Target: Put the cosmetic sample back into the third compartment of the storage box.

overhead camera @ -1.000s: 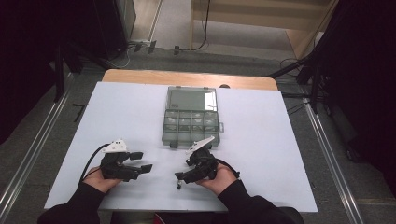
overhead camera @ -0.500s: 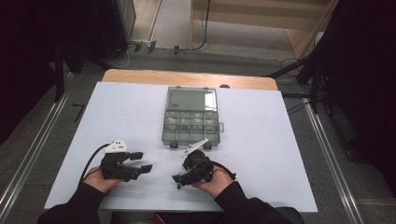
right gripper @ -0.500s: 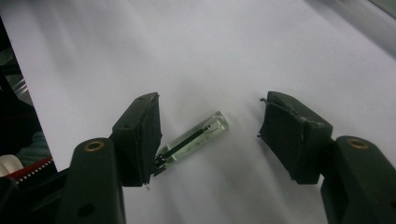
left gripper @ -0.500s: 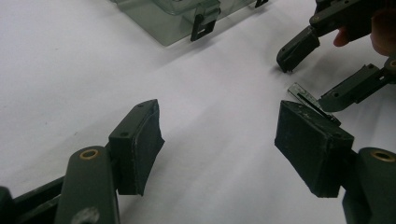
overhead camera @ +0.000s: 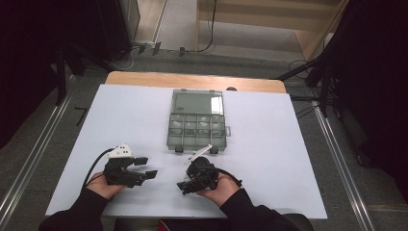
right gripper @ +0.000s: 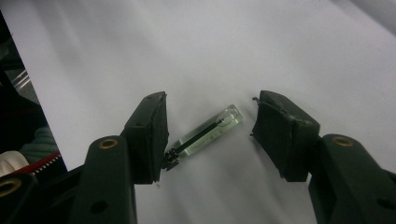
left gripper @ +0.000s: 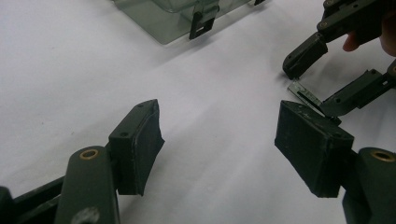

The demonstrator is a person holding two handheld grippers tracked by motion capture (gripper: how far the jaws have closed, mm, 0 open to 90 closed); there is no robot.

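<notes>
A white sheet covers the table [overhead camera: 269, 159], which stands on a grey floor in a dim room, a clear compartment box [overhead camera: 197, 126] at its middle. Near its front edge the right gripper [right gripper: 210, 123], jaws apart and just closing, straddles a small clear stick-shaped part [right gripper: 205, 133] lying flat; it should settle lower and square up before pinching. The left gripper [overhead camera: 144, 167] rests open and empty.

Between the black jaws of the right gripper [right gripper: 210, 135] lies a small clear stick [right gripper: 205, 135] with a black stripe down its middle and a black end. The left gripper [left gripper: 219, 149] is black too, with gold rings. The counter [overhead camera: 120, 120] is white with a light brown edge. The box [overhead camera: 197, 125] past the jaws is see-through grey.
</notes>
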